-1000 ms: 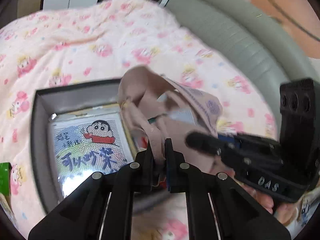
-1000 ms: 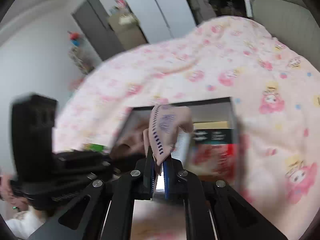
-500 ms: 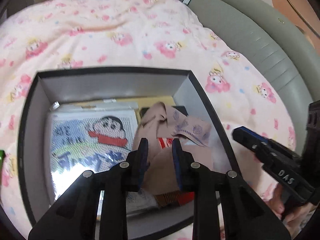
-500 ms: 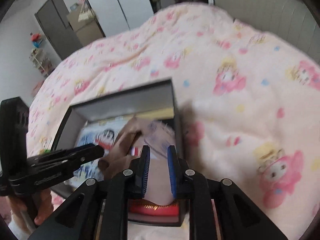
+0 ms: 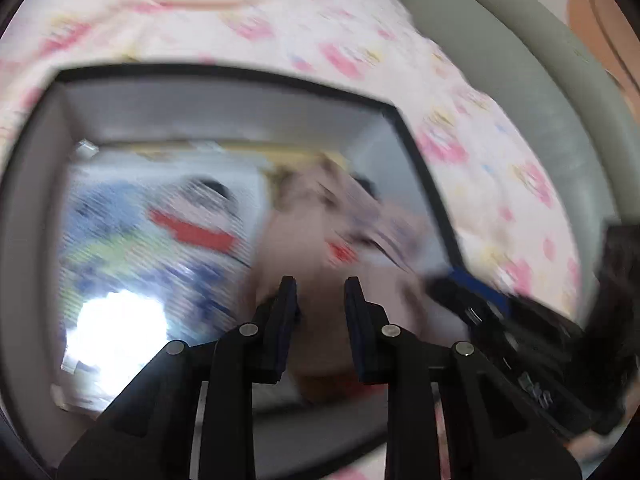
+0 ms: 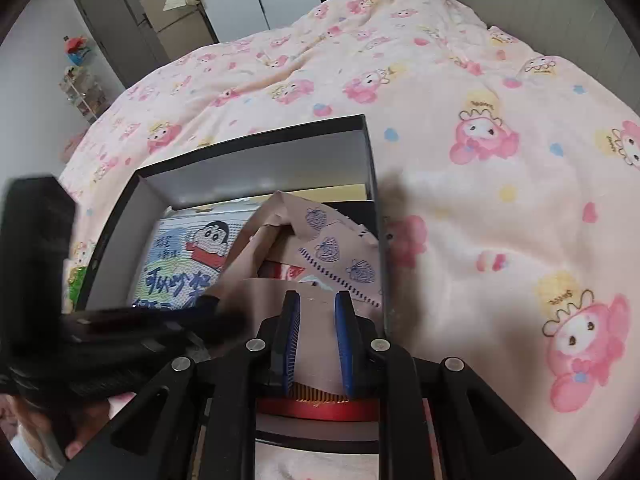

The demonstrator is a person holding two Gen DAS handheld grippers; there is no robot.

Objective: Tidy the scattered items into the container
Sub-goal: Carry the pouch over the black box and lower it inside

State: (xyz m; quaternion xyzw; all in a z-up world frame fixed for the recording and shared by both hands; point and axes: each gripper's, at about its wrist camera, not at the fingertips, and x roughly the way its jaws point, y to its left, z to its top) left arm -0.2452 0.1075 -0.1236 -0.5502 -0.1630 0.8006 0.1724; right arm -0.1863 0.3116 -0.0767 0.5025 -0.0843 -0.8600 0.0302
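Right hand-held gripper (image 6: 316, 300): jaws parted, holding nothing, just above the pink cloth bag (image 6: 320, 256).
Left hand-held gripper (image 5: 320, 284): parted too, though the view is blurred.
Bag: inside the box (image 6: 256, 140), right side; likely soft, light, floppy; pinch a fold.
Beyond: cartoon packet (image 6: 188, 256), bed quilt (image 6: 480, 184).
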